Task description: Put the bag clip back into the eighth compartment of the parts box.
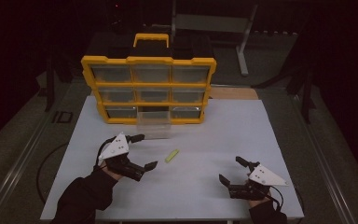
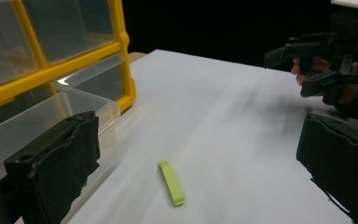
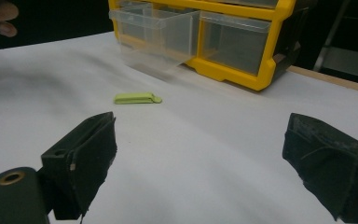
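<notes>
Left gripper (image 1: 141, 150), lower left of the high view: held in a dark-sleeved hand, jaws spread wide apart and gripping nothing, one jaw tip reaching toward the clear drawer, the other lying nearer the bottom edge. In the left gripper view its two black jaws rise at the bottom corners with bare table between them.

Right gripper (image 1: 233, 169), lower right of the high view: jaws likewise wide apart and empty, a grey three-cornered plate (image 1: 265, 175) on top. In the left gripper view it appears at the upper right (image 2: 303, 65), held off the table.

Green strip (image 1: 171, 156), a small flat yellow-green piece: lies flat on the white table (image 1: 242, 130) just left of centre in the high view, between the two grippers and touching neither. It sits low in the middle of the left gripper view (image 2: 171, 183) and in the upper left of the right gripper view (image 3: 137, 98); what it is made of cannot be told.

Clear drawer (image 1: 154, 124): pulled forward out of the bottom middle slot of the cabinet, apparently empty, though the dim light leaves that uncertain.

Yellow cabinet (image 1: 148, 88): stands at the far edge of the table, upper centre of the high view, three rows of three clear drawers, handle on top.
</notes>
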A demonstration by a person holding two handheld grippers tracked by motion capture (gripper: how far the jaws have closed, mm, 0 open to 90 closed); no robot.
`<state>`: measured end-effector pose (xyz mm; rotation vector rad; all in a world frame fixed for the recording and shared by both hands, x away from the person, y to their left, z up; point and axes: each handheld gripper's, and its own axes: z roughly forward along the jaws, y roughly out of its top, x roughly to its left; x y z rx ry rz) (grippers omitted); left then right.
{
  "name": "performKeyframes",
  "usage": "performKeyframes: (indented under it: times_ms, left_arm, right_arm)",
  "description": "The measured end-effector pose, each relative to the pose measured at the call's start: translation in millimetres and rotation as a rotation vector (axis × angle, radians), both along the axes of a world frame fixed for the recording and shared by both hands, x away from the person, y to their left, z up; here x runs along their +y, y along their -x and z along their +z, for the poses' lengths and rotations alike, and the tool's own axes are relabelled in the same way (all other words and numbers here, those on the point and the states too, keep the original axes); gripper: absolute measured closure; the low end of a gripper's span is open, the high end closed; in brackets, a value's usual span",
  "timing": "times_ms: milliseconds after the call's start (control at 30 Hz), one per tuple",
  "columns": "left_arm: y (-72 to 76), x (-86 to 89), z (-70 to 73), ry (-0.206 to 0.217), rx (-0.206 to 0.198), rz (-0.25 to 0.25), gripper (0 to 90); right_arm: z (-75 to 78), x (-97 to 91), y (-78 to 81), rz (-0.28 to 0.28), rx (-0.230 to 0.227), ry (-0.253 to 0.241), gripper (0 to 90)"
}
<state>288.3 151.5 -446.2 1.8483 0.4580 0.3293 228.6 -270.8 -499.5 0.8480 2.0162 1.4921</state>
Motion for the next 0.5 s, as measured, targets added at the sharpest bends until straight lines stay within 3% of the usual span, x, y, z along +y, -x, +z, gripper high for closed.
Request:
performKeyframes:
  times_ms: [200,500]
  left_arm:
    - [-8.3,-10.7,-3.7,0.011,0.034,-0.009,0.3]
    - [-17.2,-29.8,-9.2,-0.055,0.040,0.002,0.3]
  right_arm:
    - [-0.2,0.3,-0.1,0.002,-0.001,0.001,9.8]
    - [-0.1,-0.2,-0.1,0.006,0.000,-0.006,9.8]
